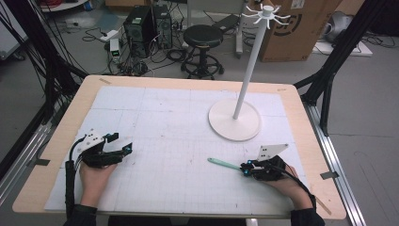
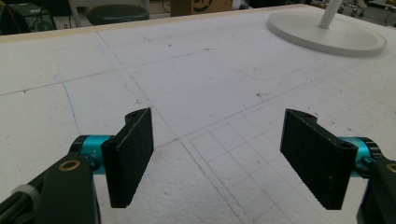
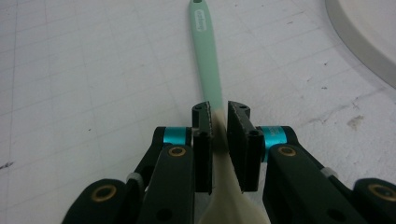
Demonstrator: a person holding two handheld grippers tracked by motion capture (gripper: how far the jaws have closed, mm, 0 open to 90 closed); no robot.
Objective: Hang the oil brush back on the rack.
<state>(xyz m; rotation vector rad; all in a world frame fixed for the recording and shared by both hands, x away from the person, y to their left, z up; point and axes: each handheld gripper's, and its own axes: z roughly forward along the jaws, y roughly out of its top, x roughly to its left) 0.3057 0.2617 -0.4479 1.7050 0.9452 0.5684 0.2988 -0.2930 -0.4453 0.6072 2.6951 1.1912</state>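
The left gripper [image 1: 123, 143] sits near the table's [image 1: 56, 155] left edge, held by the left hand [image 1: 94, 172] just above the white grid mat [image 1: 164, 122]. Its jaws stand spread wide with nothing between them; in the left gripper view [image 2: 217, 154] only bare mat shows in the gap. Ahead of it and to its right the mat lies open across the whole middle of the table, up to the far wooden border.

Right of centre, a mint-green spatula [image 1: 223, 163] lies low over the mat, its handle end pointing left toward the open middle. The right gripper [image 1: 245, 168] pinches it: in the right gripper view [image 3: 219, 140] both jaws are pressed against the narrow neck where the green handle [image 3: 208, 60] meets the cream blade [image 3: 231, 200], which passes back under the gripper. The right hand [image 1: 287, 181] rests near the table's front right corner.

Beyond the right gripper stands a white stand [image 1: 235, 120], round base on the mat and a thin pole rising to a hooked top [image 1: 266, 14]. The base lies near the spatula but apart from it, narrowing the room on that side.
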